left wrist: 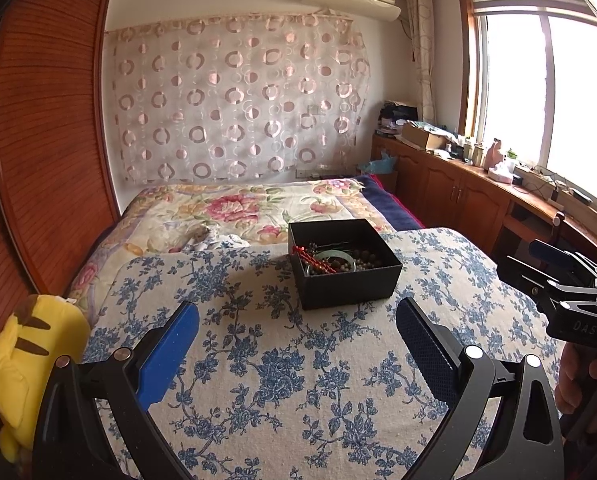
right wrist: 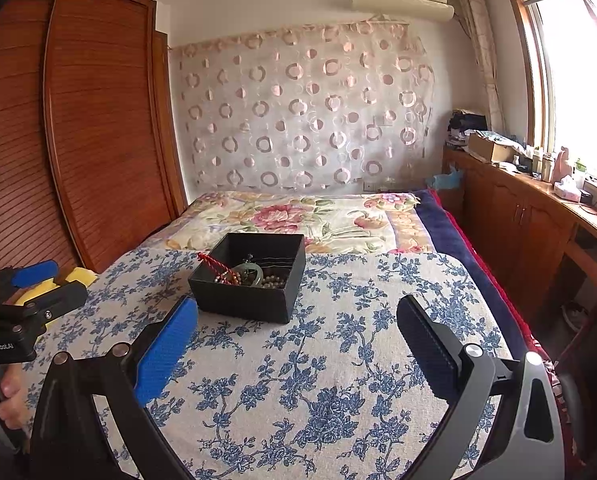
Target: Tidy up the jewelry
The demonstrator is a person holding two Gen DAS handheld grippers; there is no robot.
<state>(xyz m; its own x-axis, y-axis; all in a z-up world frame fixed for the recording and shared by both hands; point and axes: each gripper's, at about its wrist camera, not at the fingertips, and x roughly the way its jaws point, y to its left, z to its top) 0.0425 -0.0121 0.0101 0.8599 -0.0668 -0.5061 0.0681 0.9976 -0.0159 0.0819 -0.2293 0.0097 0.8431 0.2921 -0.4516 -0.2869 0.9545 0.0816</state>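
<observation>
A black open-topped box (left wrist: pixel 350 284) (right wrist: pixel 242 300) sits on a blue-flowered cloth (left wrist: pixel 282 380) (right wrist: pixel 318 380) spread over the bed. Inside lie a red cord (left wrist: pixel 312 258) (right wrist: pixel 214 263), a pale green bangle (left wrist: pixel 334 258) (right wrist: pixel 249 271) and bead strings (left wrist: pixel 368 258) (right wrist: pixel 274 280). My left gripper (left wrist: pixel 296 320) stands open above the cloth, short of the box, nothing between its fingers. My right gripper (right wrist: pixel 296 316) is open too, just right of the box's near corner. Each gripper shows at the edge of the other's view, held by a hand.
A yellow plush toy (left wrist: pixel 22 364) lies at the cloth's left edge. A floral quilt (left wrist: pixel 234 208) covers the far bed. A wooden wardrobe (left wrist: pixel 46 140) stands left. A cluttered wooden counter (left wrist: pixel 498 184) runs under the window on the right.
</observation>
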